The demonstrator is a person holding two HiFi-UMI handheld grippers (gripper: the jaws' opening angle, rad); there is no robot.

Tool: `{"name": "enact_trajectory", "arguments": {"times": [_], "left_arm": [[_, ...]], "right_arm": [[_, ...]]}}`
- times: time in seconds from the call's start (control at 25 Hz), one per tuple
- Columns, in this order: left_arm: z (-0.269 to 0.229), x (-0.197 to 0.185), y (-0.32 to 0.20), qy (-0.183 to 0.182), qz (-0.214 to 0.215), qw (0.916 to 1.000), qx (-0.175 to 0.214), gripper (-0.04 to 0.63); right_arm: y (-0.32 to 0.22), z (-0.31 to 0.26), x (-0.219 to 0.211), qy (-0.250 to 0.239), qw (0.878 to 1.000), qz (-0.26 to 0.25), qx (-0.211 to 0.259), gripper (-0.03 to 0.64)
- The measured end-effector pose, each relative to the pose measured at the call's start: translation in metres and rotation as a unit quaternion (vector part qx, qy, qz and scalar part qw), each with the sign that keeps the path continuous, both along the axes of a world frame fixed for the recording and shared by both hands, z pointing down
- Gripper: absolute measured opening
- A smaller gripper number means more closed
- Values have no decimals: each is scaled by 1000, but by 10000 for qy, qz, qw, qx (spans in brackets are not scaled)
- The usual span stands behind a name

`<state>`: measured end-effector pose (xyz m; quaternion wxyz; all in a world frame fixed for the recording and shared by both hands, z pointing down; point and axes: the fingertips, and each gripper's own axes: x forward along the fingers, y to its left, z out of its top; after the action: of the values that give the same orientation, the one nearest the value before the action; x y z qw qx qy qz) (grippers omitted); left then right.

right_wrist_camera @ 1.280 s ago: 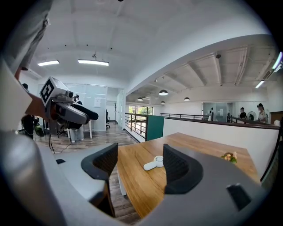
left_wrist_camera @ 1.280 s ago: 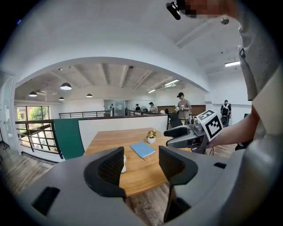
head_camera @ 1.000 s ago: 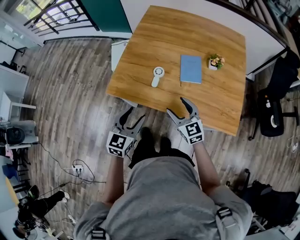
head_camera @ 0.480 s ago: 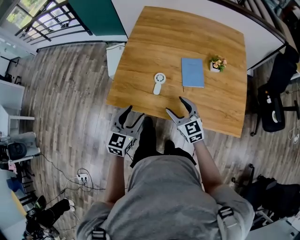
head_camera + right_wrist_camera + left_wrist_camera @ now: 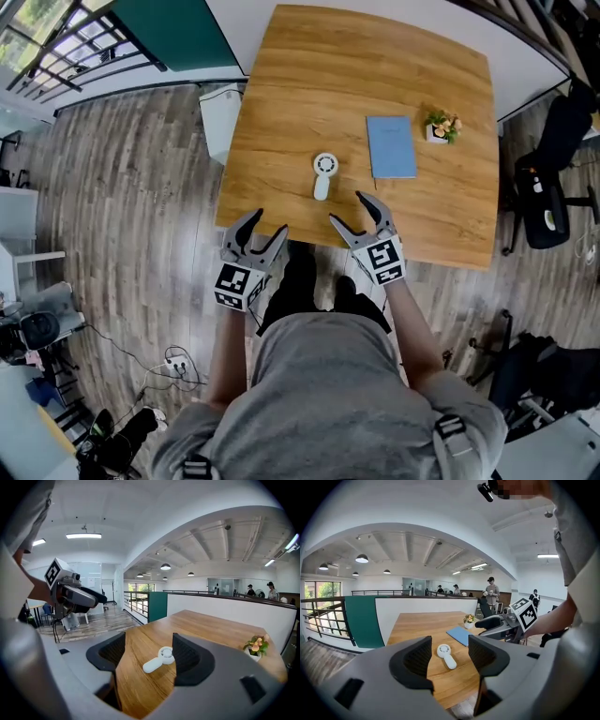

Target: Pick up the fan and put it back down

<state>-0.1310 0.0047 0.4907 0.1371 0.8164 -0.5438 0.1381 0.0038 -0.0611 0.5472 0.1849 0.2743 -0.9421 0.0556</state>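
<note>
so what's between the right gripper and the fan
Nothing but bare tabletop lies between the right gripper and the fan, clearest in the head view.

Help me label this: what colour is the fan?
The fan is white; clearest in right gripper view.

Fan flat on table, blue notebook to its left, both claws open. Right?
No. Head view: the notebook lies right of the fan. The fan is flat on the table; left claw and right claw are open.

Distant people point(image 5: 491, 591) too small.
</note>
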Motion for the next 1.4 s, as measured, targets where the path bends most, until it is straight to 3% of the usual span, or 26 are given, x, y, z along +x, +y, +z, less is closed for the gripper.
{"name": "enact_trajectory", "arguments": {"times": [0.48, 0.72, 1.2, 1.4], "left_arm": [[30, -43, -54, 265, 420, 9985, -249, 252], [39, -51, -84, 314, 831, 9956, -300, 252], [60, -53, -107, 85, 1301, 9898, -579, 252], [72, -46, -112, -20, 1259, 9895, -709, 252]], "right_arm": [[-38, 25, -45, 247, 9990, 318, -213, 322], [-54, 35, -63, 332, 9976, 531, -303, 322], [-80, 87, -53, 146, 9852, 1582, -639, 350], [-81, 111, -54, 103, 9833, 1564, -921, 357]]}}
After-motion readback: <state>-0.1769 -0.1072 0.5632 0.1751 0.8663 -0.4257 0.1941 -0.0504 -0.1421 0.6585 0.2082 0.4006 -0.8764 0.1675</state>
